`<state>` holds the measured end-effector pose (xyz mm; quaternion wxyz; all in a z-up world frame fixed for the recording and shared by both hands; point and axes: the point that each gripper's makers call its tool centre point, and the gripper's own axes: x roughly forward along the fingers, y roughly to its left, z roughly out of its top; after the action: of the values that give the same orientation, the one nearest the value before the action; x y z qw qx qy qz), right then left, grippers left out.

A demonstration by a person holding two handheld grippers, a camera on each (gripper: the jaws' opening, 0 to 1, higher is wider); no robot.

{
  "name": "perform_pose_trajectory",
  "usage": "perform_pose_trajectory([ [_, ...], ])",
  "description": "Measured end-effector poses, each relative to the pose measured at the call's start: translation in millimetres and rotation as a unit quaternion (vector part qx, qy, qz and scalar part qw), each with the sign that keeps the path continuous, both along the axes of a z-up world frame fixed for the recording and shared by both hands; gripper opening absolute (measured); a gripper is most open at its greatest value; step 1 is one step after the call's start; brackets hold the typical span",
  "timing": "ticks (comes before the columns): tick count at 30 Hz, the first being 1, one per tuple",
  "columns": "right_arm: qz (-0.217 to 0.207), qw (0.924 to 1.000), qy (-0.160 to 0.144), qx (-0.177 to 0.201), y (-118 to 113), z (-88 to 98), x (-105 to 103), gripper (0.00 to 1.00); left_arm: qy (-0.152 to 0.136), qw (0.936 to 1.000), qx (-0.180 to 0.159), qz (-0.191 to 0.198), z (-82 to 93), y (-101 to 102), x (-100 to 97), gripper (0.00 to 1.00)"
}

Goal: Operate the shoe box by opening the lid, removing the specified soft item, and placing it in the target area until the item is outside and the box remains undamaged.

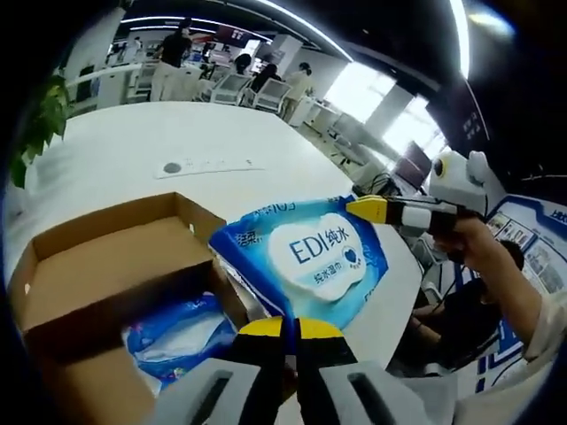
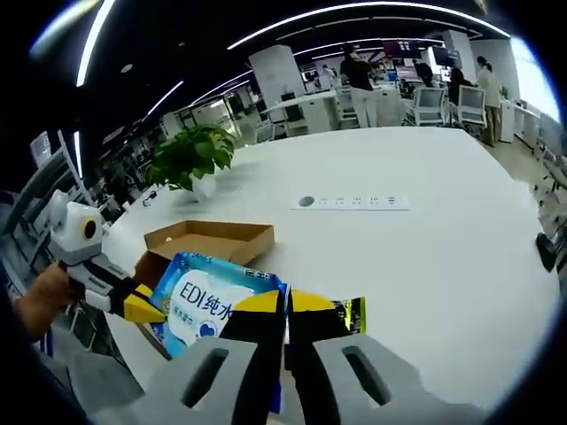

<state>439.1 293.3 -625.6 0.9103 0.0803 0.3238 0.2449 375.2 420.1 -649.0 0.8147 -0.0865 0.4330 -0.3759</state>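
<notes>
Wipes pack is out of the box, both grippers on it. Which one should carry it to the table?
Probably right: the right gripper holds the wipes pack nearest bare table; the left gripper sits by the box.

Bright ceiling strips, window glare, fisheye-warped edges.

My right gripper (image 2: 285,305) rises from the bottom of the right gripper view, its yellow-tipped jaws pressed together on the edge of a blue wet-wipe pack (image 2: 211,303). My left gripper (image 2: 146,307) comes in from the left, its yellow tips against the pack's other side, my hand (image 2: 40,299) behind it. Just behind the pack lies the open cardboard shoe box (image 2: 213,238) on the white tabletop (image 2: 425,266). A flat white strip (image 2: 353,203) lies further out on the tabletop. A potted plant (image 2: 190,155) stands at the far left edge, and people (image 2: 359,71) stand among desks and chairs beyond.
</notes>
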Motion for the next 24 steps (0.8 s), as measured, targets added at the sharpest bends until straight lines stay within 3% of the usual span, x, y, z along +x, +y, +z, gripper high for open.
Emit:
perform_pose_trajectory([
  [12,-0.011,0.9997,0.017,-0.014,-27.1,-18.3,8.2,0.0,0.008,0.9998,0.009,-0.014,-15.2,-26.3,7.6,0.01],
  [24,-0.012,0.9983,0.049,-0.031,-36.4,-56.2,16.7,0.0,0.022,0.9966,0.062,-0.048,-46.7,-40.8,14.2,0.01],
])
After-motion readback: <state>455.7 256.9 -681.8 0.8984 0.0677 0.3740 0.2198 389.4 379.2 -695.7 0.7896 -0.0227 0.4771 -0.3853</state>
